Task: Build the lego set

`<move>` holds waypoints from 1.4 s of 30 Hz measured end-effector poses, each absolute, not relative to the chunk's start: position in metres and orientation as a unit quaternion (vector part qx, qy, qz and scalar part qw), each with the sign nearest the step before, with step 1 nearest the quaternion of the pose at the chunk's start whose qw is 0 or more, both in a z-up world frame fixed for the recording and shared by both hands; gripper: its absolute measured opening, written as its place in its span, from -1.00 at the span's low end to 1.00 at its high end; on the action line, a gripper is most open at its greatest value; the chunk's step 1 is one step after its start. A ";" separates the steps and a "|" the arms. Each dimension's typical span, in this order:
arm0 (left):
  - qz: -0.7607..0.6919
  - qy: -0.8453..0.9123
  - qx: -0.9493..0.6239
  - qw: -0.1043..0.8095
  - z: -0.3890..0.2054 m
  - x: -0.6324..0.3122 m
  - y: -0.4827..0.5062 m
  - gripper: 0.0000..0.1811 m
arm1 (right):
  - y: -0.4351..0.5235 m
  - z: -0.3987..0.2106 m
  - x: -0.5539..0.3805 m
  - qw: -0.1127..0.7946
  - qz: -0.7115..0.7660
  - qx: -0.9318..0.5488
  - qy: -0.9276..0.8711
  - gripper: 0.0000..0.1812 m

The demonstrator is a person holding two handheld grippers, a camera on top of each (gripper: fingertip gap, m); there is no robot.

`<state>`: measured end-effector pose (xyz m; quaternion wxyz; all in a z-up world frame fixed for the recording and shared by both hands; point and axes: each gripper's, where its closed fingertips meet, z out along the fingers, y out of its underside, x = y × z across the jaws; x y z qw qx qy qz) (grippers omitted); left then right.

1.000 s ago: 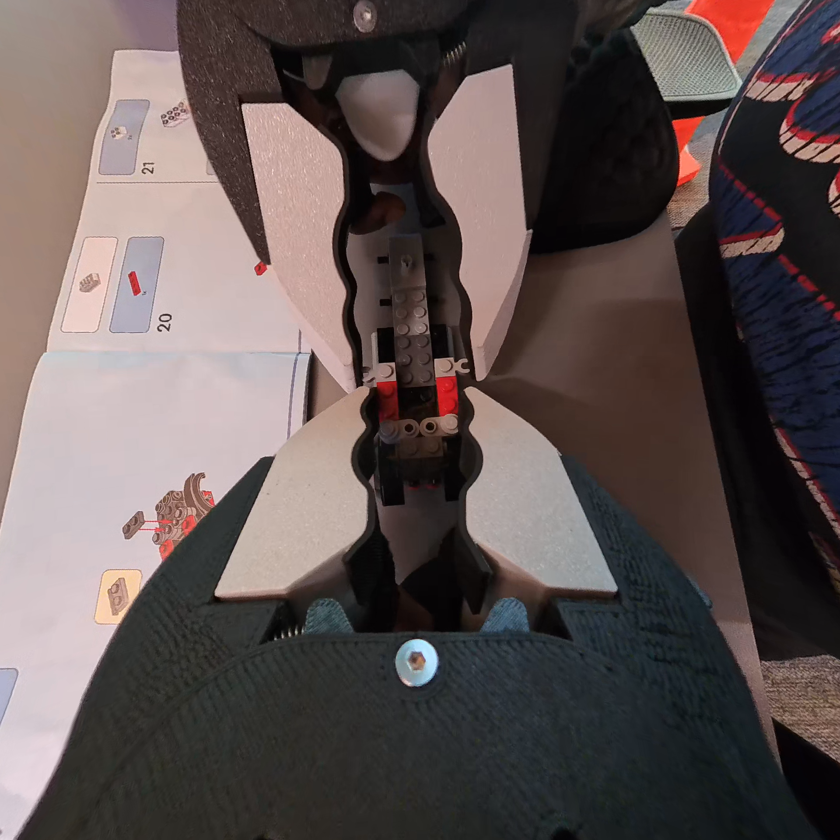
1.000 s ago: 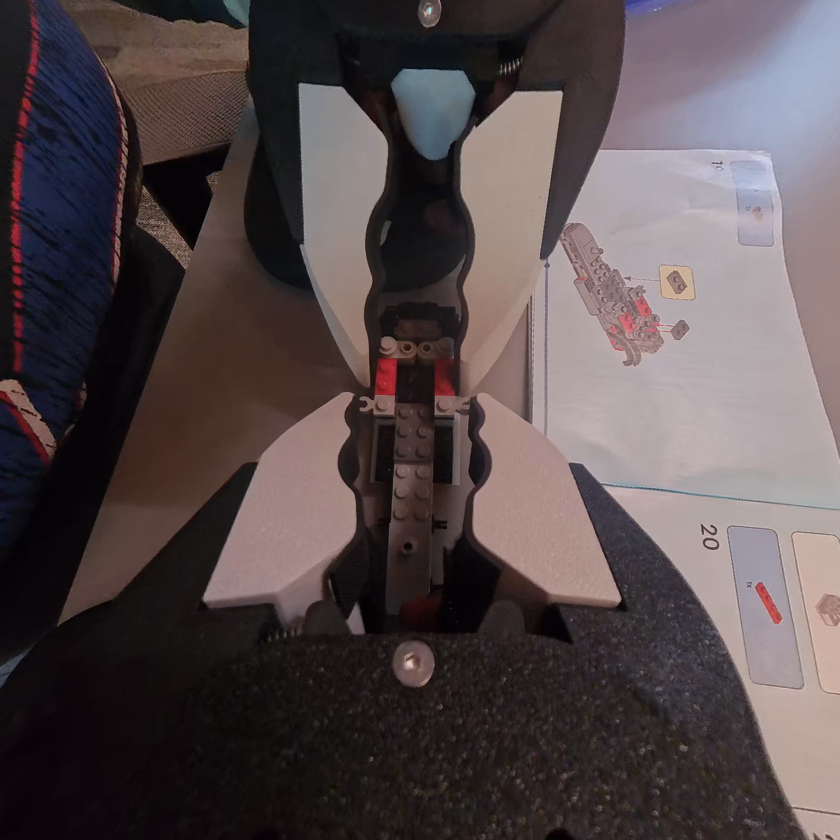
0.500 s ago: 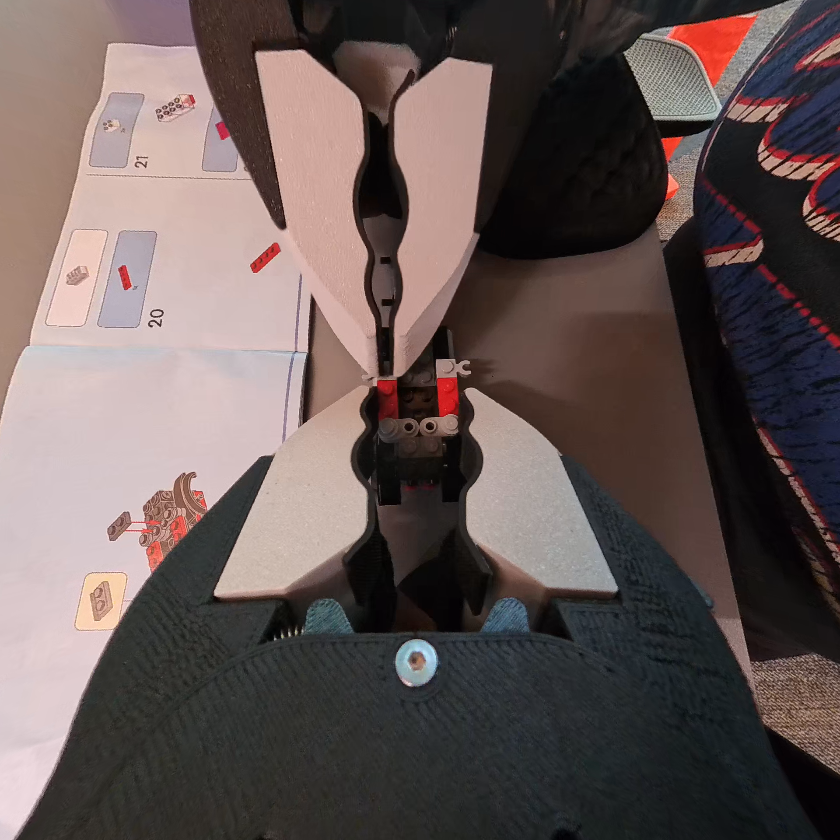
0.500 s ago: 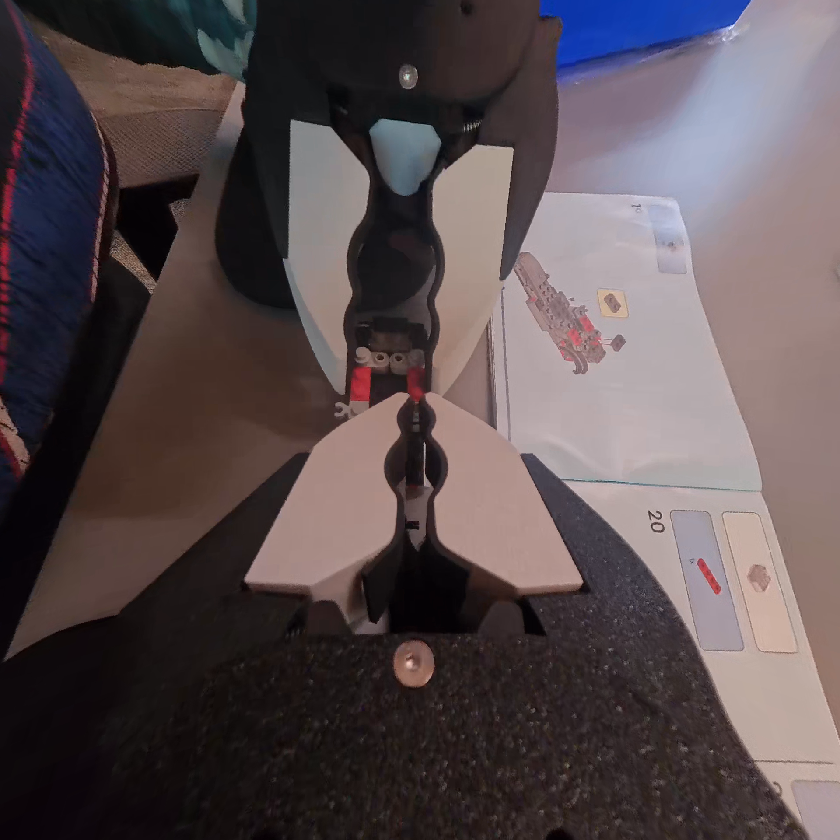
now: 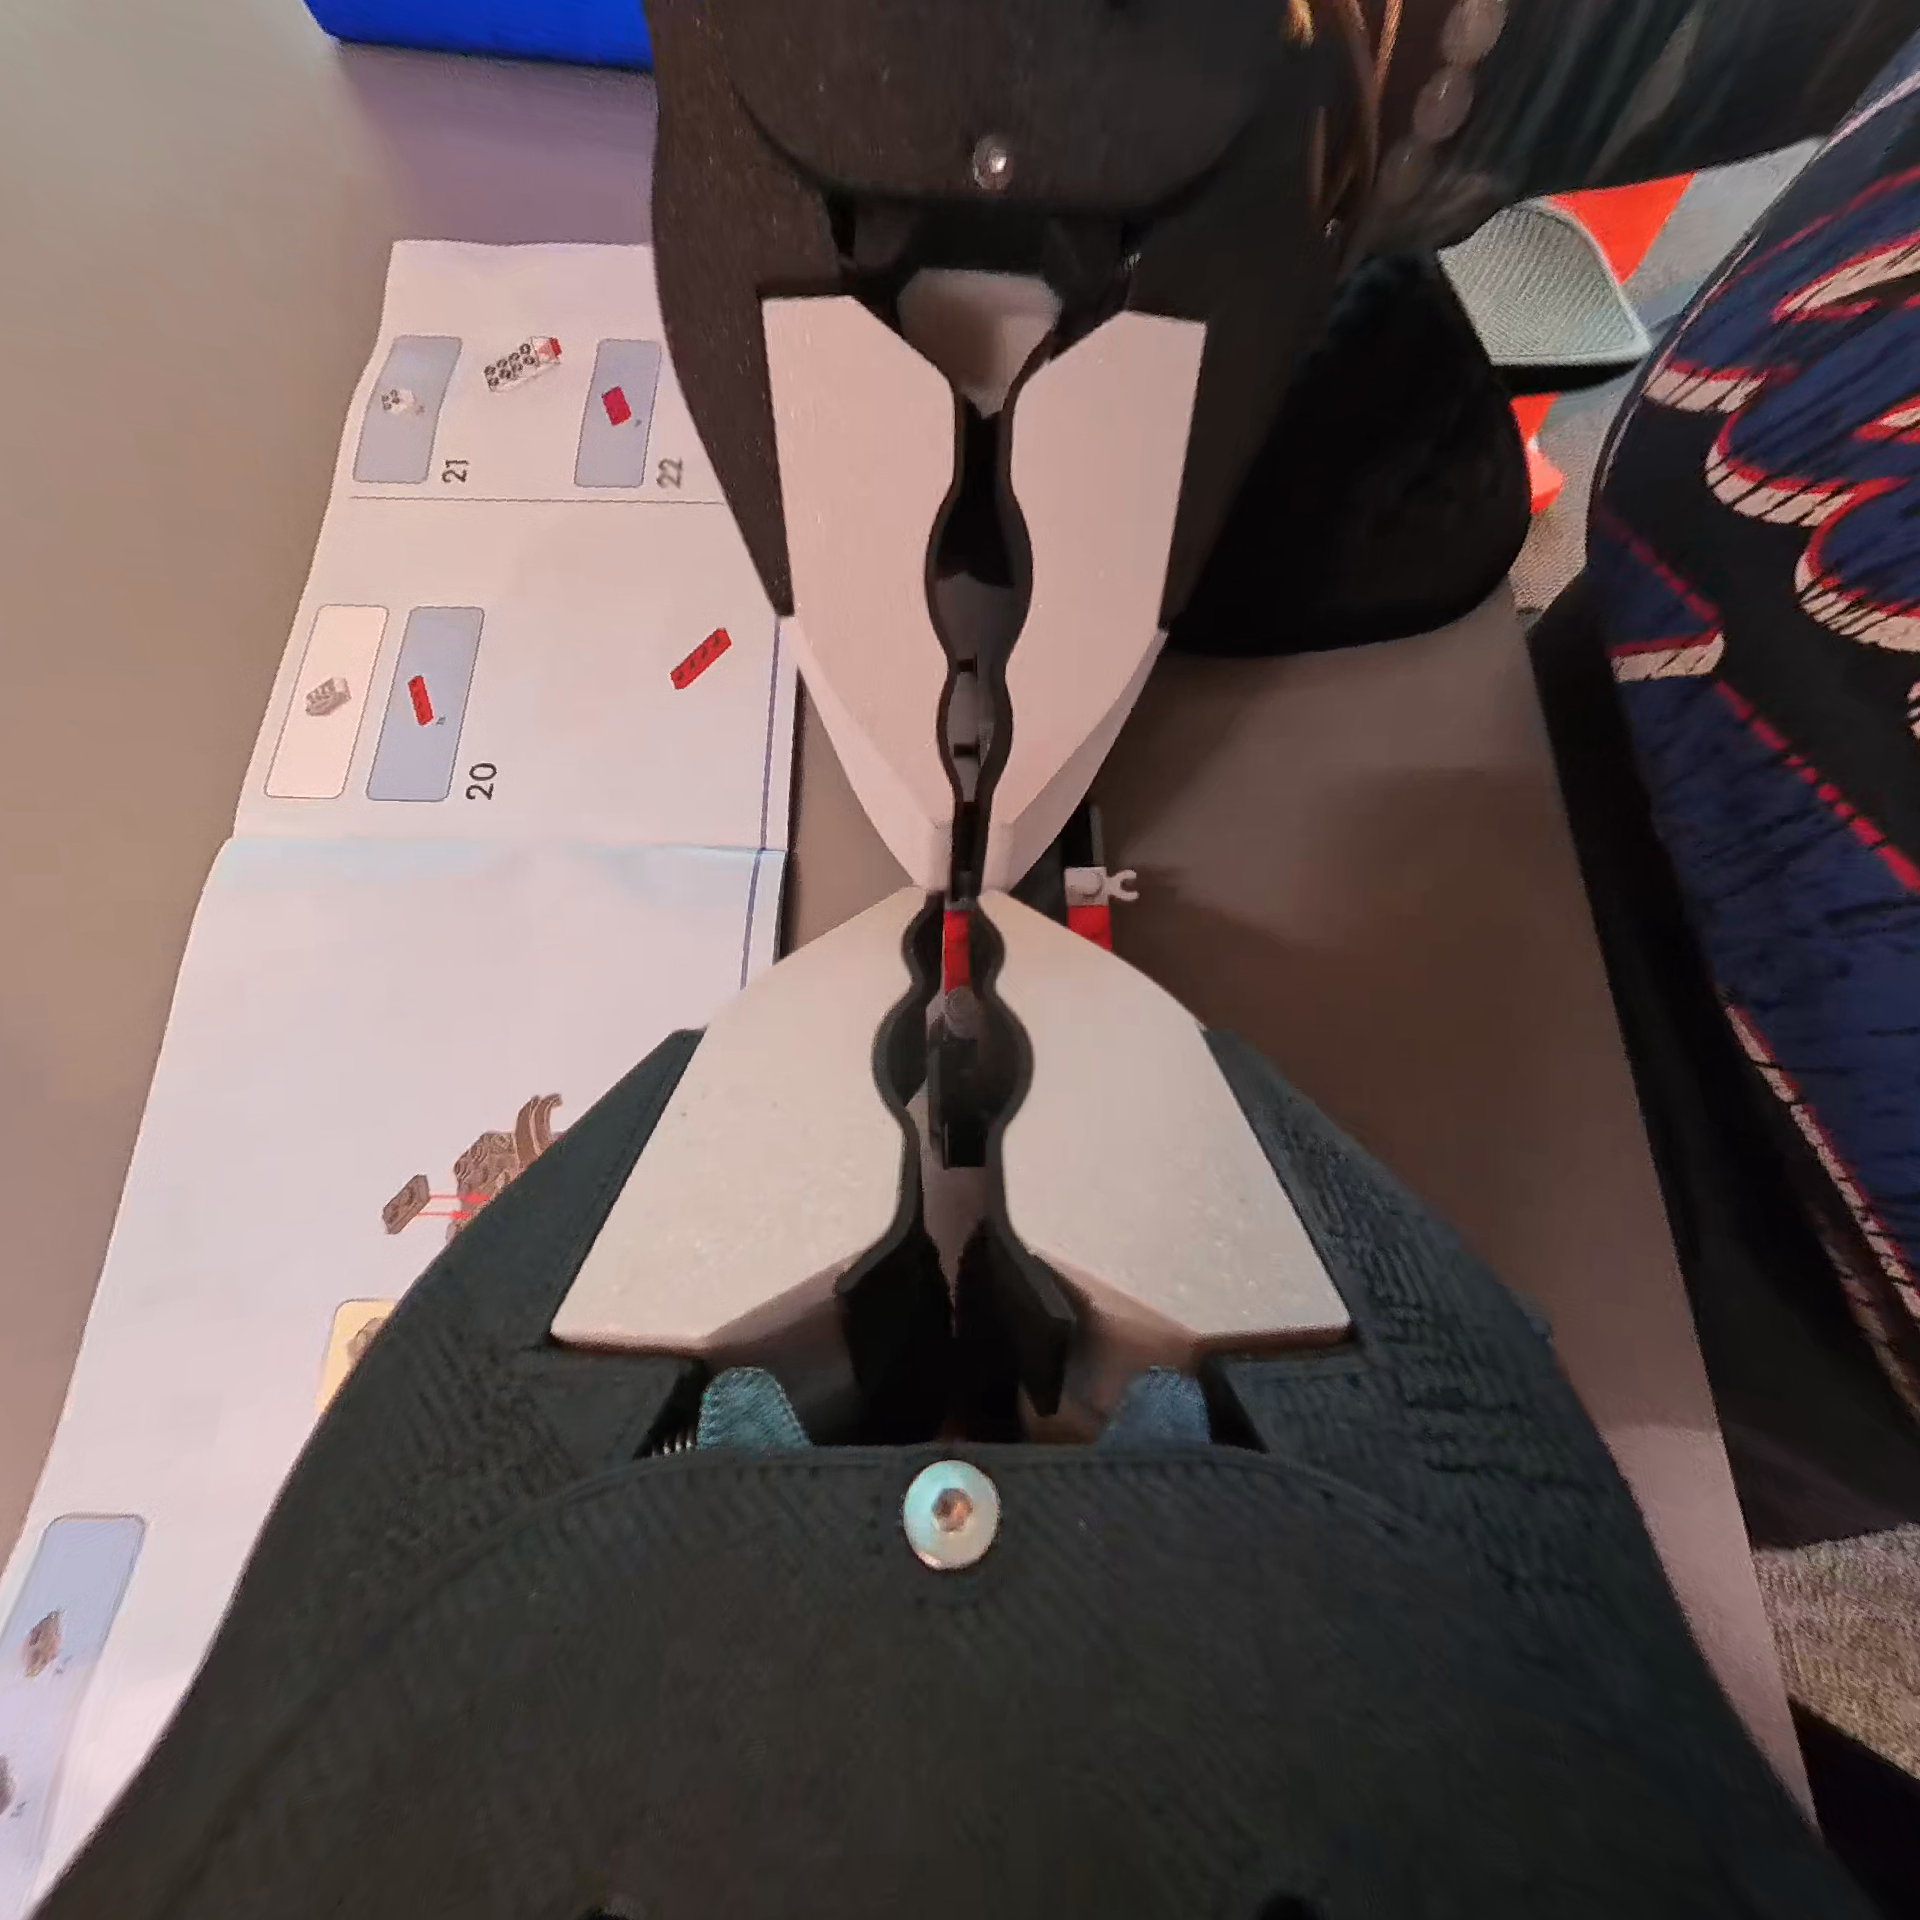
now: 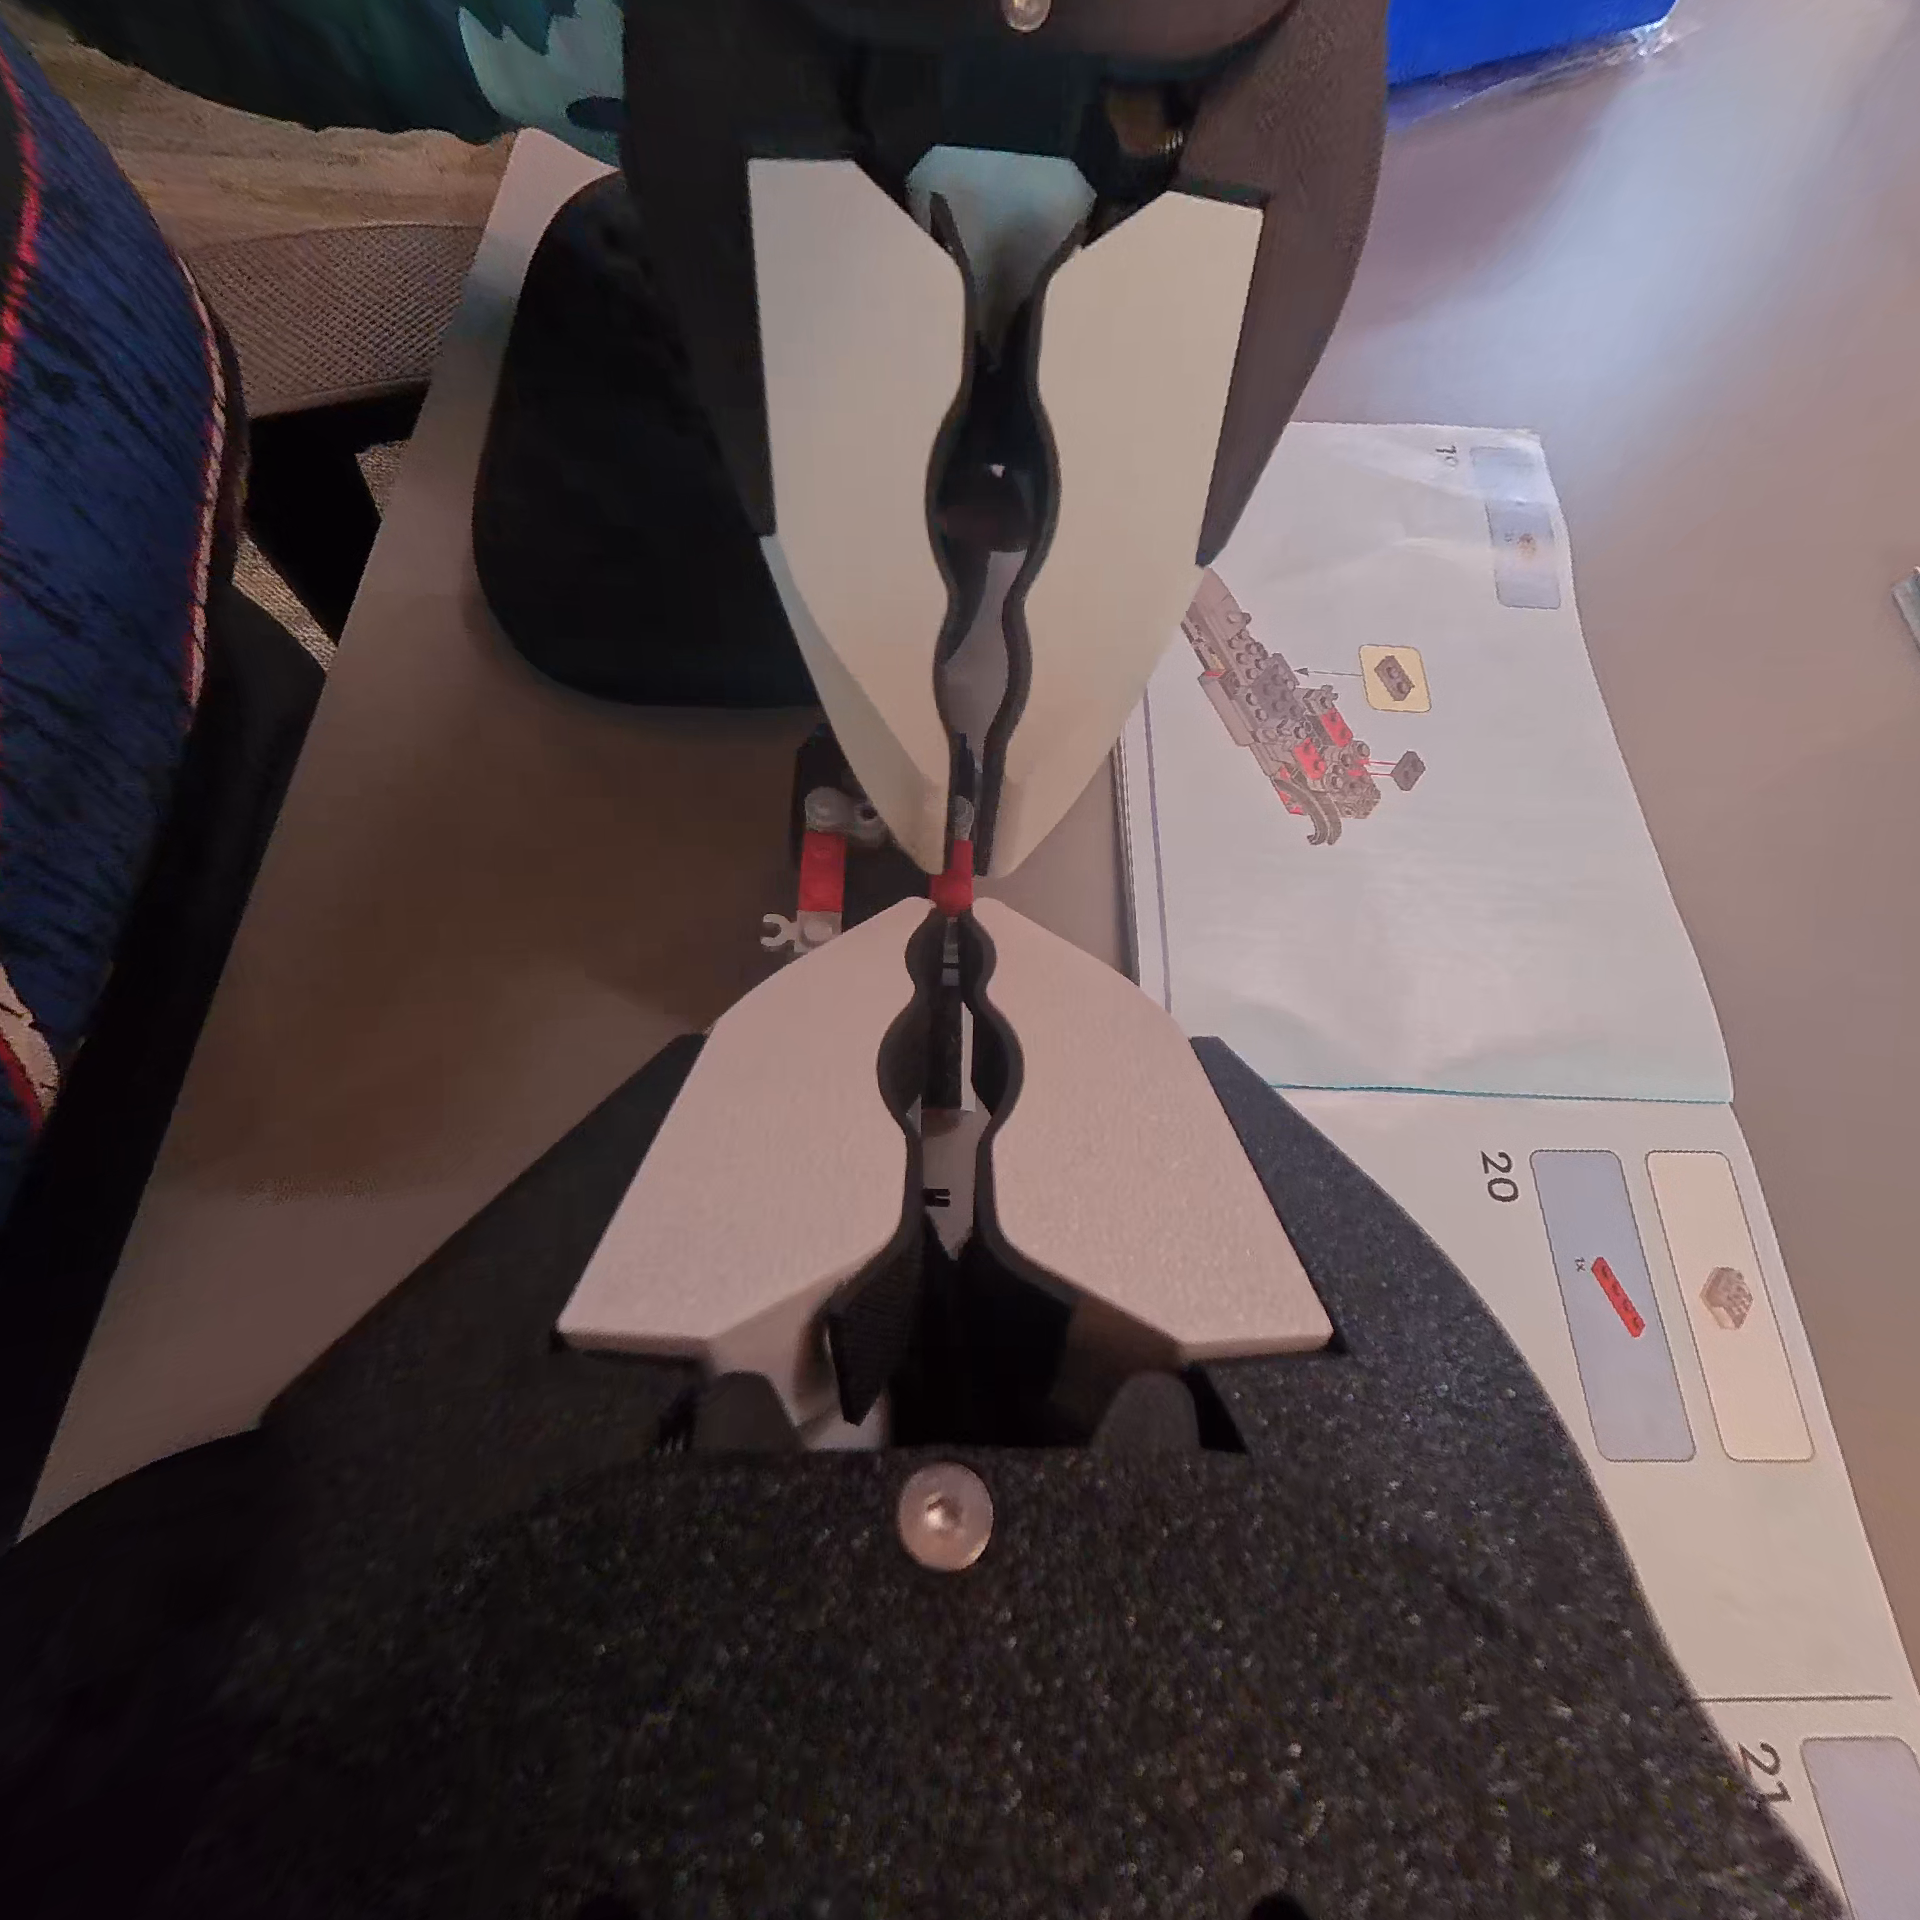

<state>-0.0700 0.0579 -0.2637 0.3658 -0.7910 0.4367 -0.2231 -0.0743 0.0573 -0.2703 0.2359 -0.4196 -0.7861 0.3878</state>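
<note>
We see the left gripper [image 5: 961, 914] and right gripper [image 5: 971, 862] tip to tip over the grey table [image 5: 1351, 987], both with fingers pressed nearly together. The lego model [image 5: 956, 951] lies under them, seen only through the narrow slits; whether either pinches it, we cannot tell. Its red-and-grey edge with a clip [image 5: 1096, 904] pokes out beside the tips, toward the patterned sleeve [image 5: 1787, 727]. On the other side of the model lies the instruction booklet [image 5: 520, 675], a loose red plate [image 5: 701, 659] on it

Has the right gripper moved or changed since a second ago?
Yes. The right gripper has closed from wide open around the lego model to nearly shut over it, judged against the instruction booklet.
</note>
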 end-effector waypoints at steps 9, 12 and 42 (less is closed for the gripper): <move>-0.182 0.466 -0.801 0.329 -0.273 -0.073 0.053 -1.00 | 0.059 -0.270 -0.072 0.237 0.387 -0.425 -0.784 -0.96; -0.170 0.472 -0.803 0.322 -0.275 -0.072 0.052 -1.00 | 0.060 -0.272 -0.071 0.235 0.377 -0.424 -0.789 -0.96; -0.316 0.016 -0.634 0.706 -0.157 -0.138 0.087 -0.13 | 0.097 -0.207 -0.077 0.175 0.639 -0.549 -0.509 -0.56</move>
